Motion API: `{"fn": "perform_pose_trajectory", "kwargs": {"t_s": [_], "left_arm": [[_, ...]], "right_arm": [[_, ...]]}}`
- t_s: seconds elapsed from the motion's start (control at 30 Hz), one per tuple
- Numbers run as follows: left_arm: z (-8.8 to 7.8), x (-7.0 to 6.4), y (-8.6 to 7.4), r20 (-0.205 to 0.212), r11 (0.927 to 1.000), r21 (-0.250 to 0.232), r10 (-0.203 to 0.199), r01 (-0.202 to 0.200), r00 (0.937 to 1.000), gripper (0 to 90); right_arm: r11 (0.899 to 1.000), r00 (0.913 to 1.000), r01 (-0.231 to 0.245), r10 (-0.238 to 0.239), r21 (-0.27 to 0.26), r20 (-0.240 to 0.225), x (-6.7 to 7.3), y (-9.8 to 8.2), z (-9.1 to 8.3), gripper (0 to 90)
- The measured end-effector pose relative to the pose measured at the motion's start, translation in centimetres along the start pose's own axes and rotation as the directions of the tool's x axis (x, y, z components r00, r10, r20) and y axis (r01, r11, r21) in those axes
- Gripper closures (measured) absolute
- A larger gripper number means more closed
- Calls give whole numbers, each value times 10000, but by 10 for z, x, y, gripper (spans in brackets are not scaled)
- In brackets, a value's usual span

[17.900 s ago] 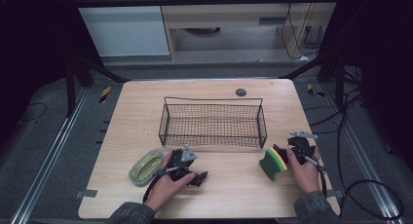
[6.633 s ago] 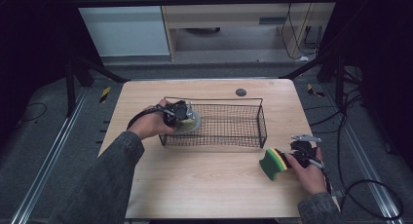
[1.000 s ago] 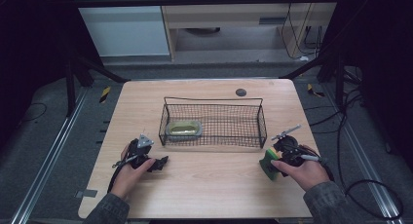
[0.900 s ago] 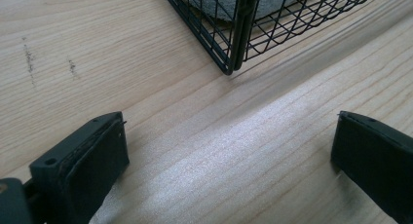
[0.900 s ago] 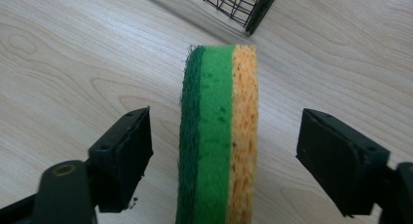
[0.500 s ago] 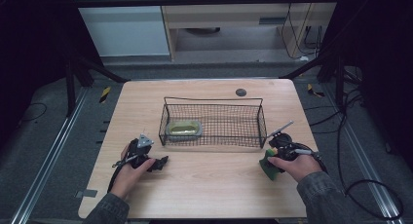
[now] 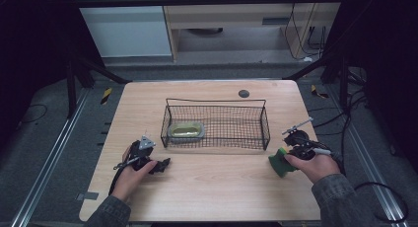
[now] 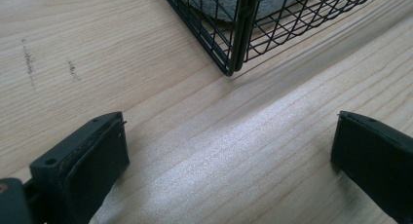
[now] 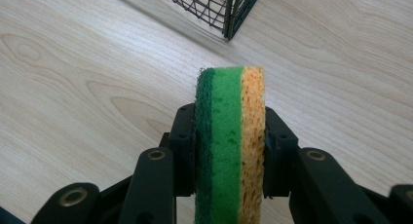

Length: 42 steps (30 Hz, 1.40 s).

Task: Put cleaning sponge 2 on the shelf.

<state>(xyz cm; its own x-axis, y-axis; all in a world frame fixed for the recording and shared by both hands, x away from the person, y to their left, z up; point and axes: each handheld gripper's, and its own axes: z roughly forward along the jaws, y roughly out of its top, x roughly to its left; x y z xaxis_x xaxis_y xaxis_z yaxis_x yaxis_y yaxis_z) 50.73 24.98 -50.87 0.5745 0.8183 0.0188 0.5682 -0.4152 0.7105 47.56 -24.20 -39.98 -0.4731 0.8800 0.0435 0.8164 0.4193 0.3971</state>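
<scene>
A green and yellow sponge (image 9: 230, 136) stands on edge between the jaws of my right gripper (image 9: 230, 151), whose jaws have just been closing and now press on both its faces. From above, that sponge (image 7: 280, 161) sits at the table's right front, with the right gripper (image 7: 288, 158) beside the basket's right end. My left gripper (image 7: 163, 164) rests on the table at the left front, jaws wide apart with bare wood between them (image 8: 229, 156). A black wire basket (image 7: 266, 123) stands mid-table with an oval green-rimmed dish (image 7: 186, 130) in its left end.
A small dark round disc (image 7: 243, 93) lies on the table behind the basket. The basket's near corner (image 8: 234, 48) is close in front of the left gripper. Metal rails run along both sides of the table.
The right gripper has closed on the sponge and shifted slightly with it. The left hand and its gripper have stayed where they were.
</scene>
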Motion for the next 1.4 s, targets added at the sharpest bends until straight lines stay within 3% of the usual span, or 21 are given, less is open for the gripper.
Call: {"fn": "perform_pose_trajectory", "kwargs": {"t_s": [0.23, 0.67, 1.1, 1.4], "left_arm": [[0, 0, 0, 0, 10000, 6, 13, -13, 10000, 0], [0, 0, 0, 13, 10000, -2, 14, -14, 10000, 0], [0, 0, 0, 11, 10000, 1, 15, -15, 10000, 0], [1, 0, 0, -7, 10000, -33, -43, 43, 10000, 0]], "right_arm": [[9995, 9999, 128, -127, -294, 50, -2, 2, -7, 653], [9930, 9966, 319, -230, -1134, 790, -14, 20, -31, 655], [9790, 9894, 770, -515, -1890, 1361, -20, 47, -53, 658], [9596, 9840, 1018, -583, -2622, 1686, -22, 70, -77, 659]]}}
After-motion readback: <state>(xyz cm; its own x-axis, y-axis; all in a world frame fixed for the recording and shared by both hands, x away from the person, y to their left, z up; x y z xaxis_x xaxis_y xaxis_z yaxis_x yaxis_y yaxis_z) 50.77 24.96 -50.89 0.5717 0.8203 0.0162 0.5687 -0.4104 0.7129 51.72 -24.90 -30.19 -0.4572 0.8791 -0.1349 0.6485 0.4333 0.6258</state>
